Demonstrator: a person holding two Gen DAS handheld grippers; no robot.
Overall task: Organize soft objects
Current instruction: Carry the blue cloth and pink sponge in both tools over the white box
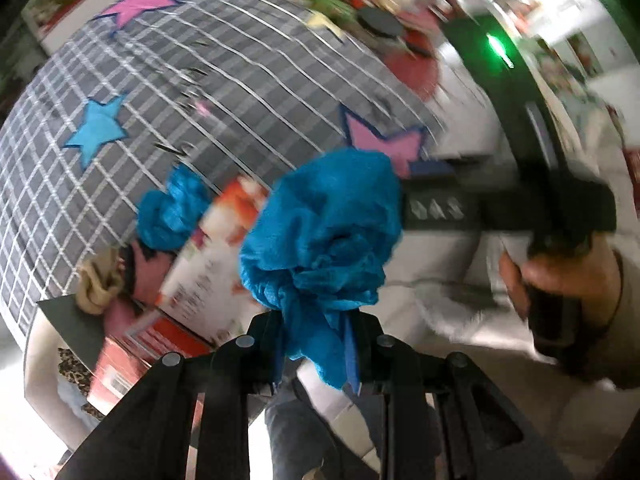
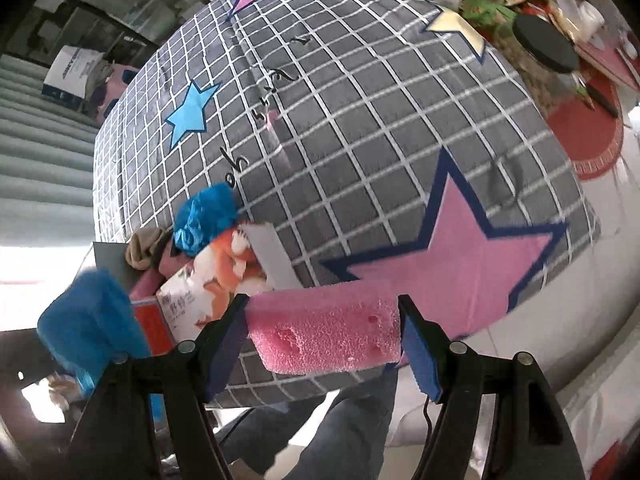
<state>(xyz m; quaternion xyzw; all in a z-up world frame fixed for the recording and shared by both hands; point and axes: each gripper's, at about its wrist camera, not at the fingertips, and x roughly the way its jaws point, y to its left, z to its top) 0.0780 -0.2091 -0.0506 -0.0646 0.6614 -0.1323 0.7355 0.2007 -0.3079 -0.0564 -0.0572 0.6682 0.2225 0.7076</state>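
My left gripper (image 1: 316,352) is shut on a crumpled blue cloth (image 1: 320,232) and holds it up in the air. The same cloth shows at the left of the right wrist view (image 2: 92,328). My right gripper (image 2: 322,330) is shut on a pink sponge block (image 2: 324,326), held crosswise between the blue pads. The right gripper also shows in the left wrist view (image 1: 432,206), blurred. A cardboard box (image 2: 192,300) with orange print sits at the near-left edge and holds another blue cloth (image 2: 206,218), a beige knotted cloth (image 2: 144,252) and a pink item.
A large grey checked cushion with pink and blue stars (image 2: 360,140) fills the middle of both views. Beyond it lie a red round mat (image 2: 588,136), a black-lidded jar (image 2: 546,46) and cluttered packets. The person's jeans (image 2: 320,432) are below.
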